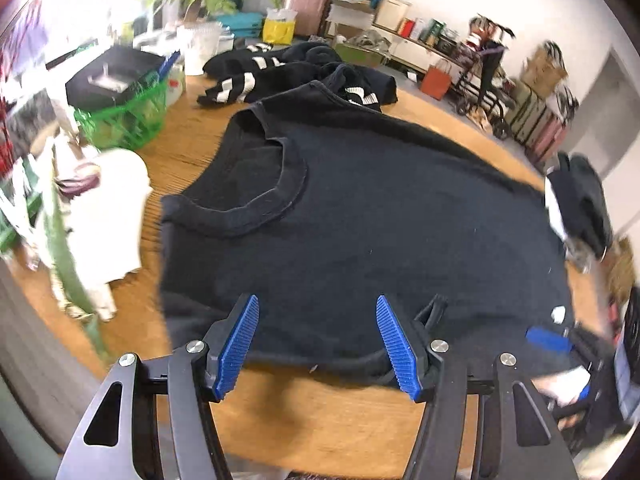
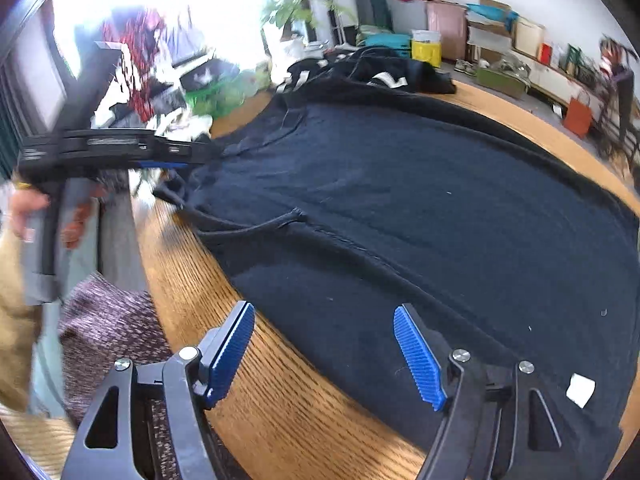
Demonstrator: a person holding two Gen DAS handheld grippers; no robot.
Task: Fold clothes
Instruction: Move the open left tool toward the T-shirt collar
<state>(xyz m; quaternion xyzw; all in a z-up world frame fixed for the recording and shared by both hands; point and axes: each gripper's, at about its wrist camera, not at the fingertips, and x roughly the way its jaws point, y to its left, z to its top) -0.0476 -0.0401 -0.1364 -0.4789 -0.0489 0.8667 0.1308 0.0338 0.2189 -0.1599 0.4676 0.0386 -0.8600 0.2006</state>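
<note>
Both pairs of my fingers stand open with nothing between the blue pads. My left fingers [image 1: 318, 346] hover over the near hem of the black sweatshirt [image 1: 360, 216], pads clear of the cloth. My right fingers [image 2: 324, 354] hang above the near edge of the same garment, one pad over bare wood and the other over dark fabric.

That sweatshirt lies spread flat across the wooden bench [image 1: 312, 412], its ribbed collar [image 1: 256, 212] toward the left and a small white tag [image 2: 580, 390] near the right end of the hem. At the far side of the bench sits a heap of black clothes with white stripes [image 1: 256, 76], touching the far edge of the spread garment. A green basket [image 1: 128, 120] stands at the far left of the bench, with a black item on top. From the right wrist view, my left hand [image 2: 28, 208] grips its tool handle at the left, blurred.
</note>
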